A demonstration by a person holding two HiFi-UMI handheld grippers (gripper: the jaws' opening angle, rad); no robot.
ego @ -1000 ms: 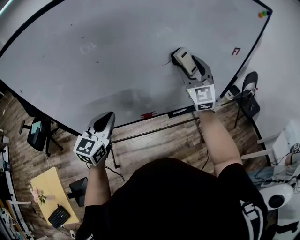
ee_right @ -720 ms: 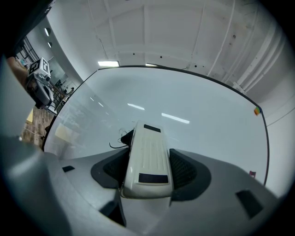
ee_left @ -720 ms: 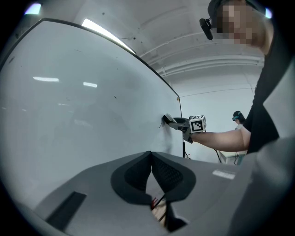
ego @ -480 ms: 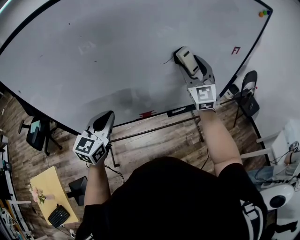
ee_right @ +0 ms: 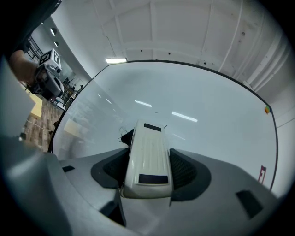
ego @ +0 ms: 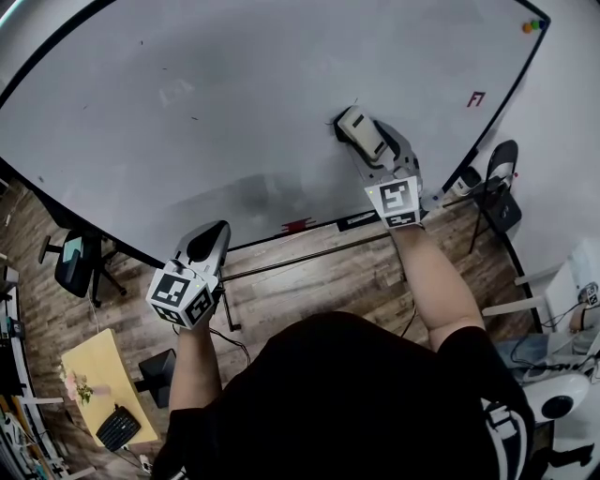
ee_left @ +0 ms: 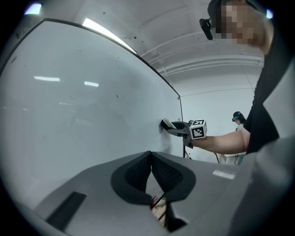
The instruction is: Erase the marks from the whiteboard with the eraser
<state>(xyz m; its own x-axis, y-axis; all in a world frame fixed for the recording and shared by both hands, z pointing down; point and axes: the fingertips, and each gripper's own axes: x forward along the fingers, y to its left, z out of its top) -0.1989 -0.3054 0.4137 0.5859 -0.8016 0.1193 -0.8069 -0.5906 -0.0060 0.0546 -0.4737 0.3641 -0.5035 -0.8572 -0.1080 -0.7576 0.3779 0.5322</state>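
Observation:
The whiteboard (ego: 234,112) fills the upper part of the head view. A cream eraser (ego: 357,129) is pressed flat on it at the right, with my right gripper (ego: 372,142) shut on it. In the right gripper view the eraser (ee_right: 147,156) sits between both pads, and a thin black scribble (ee_right: 123,135) shows on the board just left of its tip. A small red mark (ego: 476,98) lies further right. My left gripper (ego: 210,236) hangs below the board's lower edge, off the surface, its pads (ee_left: 162,171) closed together on nothing. The left gripper view also catches the eraser (ee_left: 166,123) touching the board.
Coloured magnets (ego: 532,26) sit at the board's top right corner. A red item (ego: 296,227) lies on the board's tray. On the wooden floor stand an office chair (ego: 73,265), a yellow table (ego: 98,380) and a dark folding chair (ego: 498,192).
My right gripper has slid the eraser to the left and slightly down along the board, over the black scribble. The left gripper has stayed in place.

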